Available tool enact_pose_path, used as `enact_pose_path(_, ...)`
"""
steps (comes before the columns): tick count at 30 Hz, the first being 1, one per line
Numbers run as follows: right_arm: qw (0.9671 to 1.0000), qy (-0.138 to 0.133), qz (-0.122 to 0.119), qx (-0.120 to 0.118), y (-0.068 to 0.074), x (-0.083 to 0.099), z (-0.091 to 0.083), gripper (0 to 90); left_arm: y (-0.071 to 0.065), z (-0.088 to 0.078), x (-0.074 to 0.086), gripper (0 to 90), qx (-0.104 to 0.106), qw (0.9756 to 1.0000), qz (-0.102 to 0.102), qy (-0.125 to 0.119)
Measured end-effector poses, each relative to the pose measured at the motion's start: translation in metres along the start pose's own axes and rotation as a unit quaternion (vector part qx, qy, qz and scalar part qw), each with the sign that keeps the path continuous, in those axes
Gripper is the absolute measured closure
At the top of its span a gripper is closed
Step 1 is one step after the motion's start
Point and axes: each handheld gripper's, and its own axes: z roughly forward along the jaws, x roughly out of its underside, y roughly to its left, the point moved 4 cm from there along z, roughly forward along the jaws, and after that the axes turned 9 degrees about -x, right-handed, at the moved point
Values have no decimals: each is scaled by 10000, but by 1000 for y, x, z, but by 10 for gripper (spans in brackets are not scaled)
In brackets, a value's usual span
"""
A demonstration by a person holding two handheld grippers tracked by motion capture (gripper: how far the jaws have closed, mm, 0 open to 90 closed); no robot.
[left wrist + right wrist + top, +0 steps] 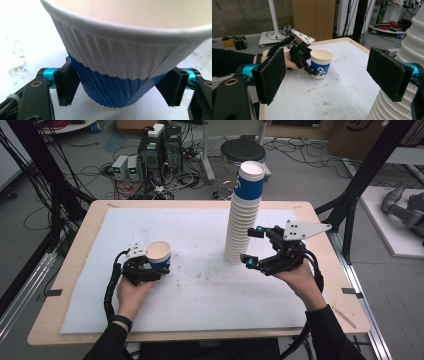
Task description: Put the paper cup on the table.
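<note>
One loose paper cup (159, 254) clamped upright in my left claw (150, 270), one tall cup stack (243, 215) on the table (200, 290), my right claw (253, 246) held level, spread apart beside the stack's base.

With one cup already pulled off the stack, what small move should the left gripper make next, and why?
Probably lower the blue-and-white ribbed paper cup and open the jaws. The left gripper is shut on the cup's lower blue band, holding it upright over the white table cover, apart from the tall stack of paper cups, beside which the right gripper stands open.
</note>
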Motion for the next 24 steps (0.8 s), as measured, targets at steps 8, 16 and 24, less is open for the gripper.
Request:
enact_pose_path(8, 10000, -39, 13, 10, 0, 0, -1, 160, 2, 2, 3, 263, -17, 10000, -46, 80)
enact_pose_path(16, 10000, -52, 8, 0, 0, -1, -1, 161, 4, 2, 3, 256, 3, 9999, -131, 111)
enact_pose_path(24, 10000, -64, -29, -17, 0, -1, -2, 161, 0, 2, 3, 195, -2, 9997, -106, 206)
